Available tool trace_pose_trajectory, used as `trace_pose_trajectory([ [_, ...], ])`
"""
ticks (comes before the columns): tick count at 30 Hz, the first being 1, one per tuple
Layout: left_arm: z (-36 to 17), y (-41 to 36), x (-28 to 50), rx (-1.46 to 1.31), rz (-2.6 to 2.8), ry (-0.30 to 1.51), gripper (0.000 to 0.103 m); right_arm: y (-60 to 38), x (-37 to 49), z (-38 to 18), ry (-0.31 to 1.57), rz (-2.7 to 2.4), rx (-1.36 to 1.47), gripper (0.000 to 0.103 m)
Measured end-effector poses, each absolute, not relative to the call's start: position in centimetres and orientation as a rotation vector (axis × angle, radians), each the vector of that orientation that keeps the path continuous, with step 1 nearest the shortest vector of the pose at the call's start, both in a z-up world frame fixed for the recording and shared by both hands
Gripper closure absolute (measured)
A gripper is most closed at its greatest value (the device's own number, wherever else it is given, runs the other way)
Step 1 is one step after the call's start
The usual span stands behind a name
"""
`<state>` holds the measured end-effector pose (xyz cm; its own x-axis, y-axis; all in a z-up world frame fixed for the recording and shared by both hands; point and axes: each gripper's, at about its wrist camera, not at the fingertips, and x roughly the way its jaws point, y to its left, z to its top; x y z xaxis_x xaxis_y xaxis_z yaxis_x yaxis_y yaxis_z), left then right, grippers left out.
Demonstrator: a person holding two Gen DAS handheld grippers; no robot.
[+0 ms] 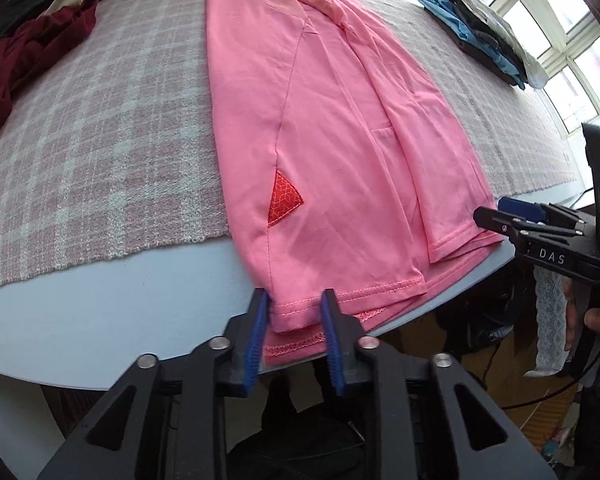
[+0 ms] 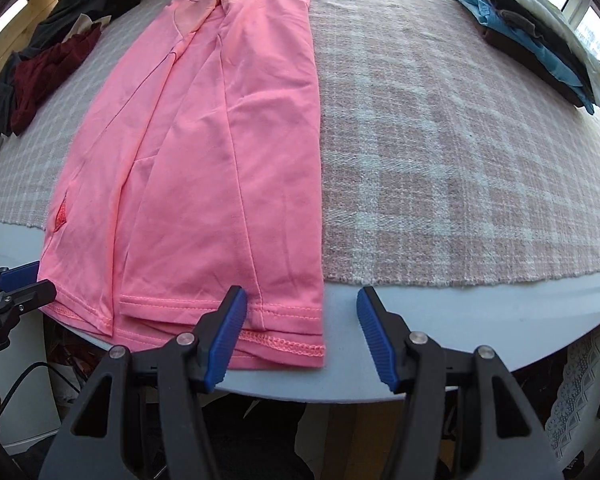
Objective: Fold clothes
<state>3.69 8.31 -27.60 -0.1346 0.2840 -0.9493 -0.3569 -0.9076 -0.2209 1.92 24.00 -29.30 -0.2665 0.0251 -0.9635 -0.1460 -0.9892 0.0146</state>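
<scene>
Progress is judged as about halfway for this garment: the pink short-sleeved jersey shirt (image 1: pixel 332 140) is already folded lengthwise into a long narrow strip, with both sides laid over the middle. The crosswise folds are still to be made. The shirt lies in the centre of the left wrist view and in the left half of the right wrist view, and its stitched hem hangs a little over the near edge of the pale blue round desk (image 1: pixel 100 320).

The left claw (image 1: pixel 294 320) is seen at the bottom centre of its own view, with its blue ribbed pads on both sides of the left hem corner. The cloth is between them, but a gap is still seen, so it cannot be told for sure that the hem is clamped. The right claw (image 2: pixel 302 328) is held apart at the bottom of its view. One pad is over the right hem corner and the other over the bare desk, and nothing is gripped.

A pink and white checked woven cloth (image 2: pixel 440 140) is spread over the desk under the shirt. Unfolded dark red and grey clothes (image 2: pixel 48 68) are heaped at the upper left. A stack of folded blue, black and white clothes (image 2: pixel 540 40) is placed at the upper right, near bright windows (image 1: pixel 560 40).
</scene>
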Motion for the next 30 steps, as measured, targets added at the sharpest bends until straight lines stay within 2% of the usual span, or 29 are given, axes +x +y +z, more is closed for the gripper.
trace_pose_trajectory([
  [1, -27.6, 8.3, 3.6, -1.727, 2.085, 0.071, 0.096, 23.7, 1.8, -29.4, 0.144, 2.421, -1.834, 0.049],
  [3, -27.7, 8.3, 3.5, -1.722, 2.073, 0.049, 0.097, 23.3, 1.7, -29.3, 0.153, 2.438, -1.846, 0.059],
  [5, -27.7, 8.5, 3.6, -1.711, 2.059, 0.036, 0.098, 22.8, 1.5, -29.3, 0.166, 2.453, -1.863, 0.083],
  [7, -27.7, 8.5, 3.6, -1.698, 2.032, -0.01, 0.098, 23.0, 1.1, -29.4, 0.267, 2.467, -1.893, 0.096],
  [10, -27.5, 8.4, 3.3, -1.68, 1.979, -0.119, 0.098, 23.9, 0.8, -29.7, 0.457, 2.479, -1.934, 0.096],
  [16, -25.4, 5.8, 1.3, -1.653, 1.908, -0.402, 0.099, 27.4, 0.7, -29.9, 1.147, 2.438, -1.914, 0.097],
  [19, -22.9, 4.9, -1.2, -1.596, 1.936, -0.459, 0.099, 28.9, -0.9, -28.2, 1.377, 2.455, -1.852, 0.097],
  [24, -19.8, 3.8, -9.2, -1.513, 2.073, -0.476, 0.098, 32.0, -7.2, -24.3, 1.516, 2.562, -1.766, 0.097],
  [30, -23.5, 4.9, -20.1, -1.56, 2.151, -0.409, 0.098, 36.5, -17.4, -25.1, 1.448, 2.551, -1.789, 0.097],
])
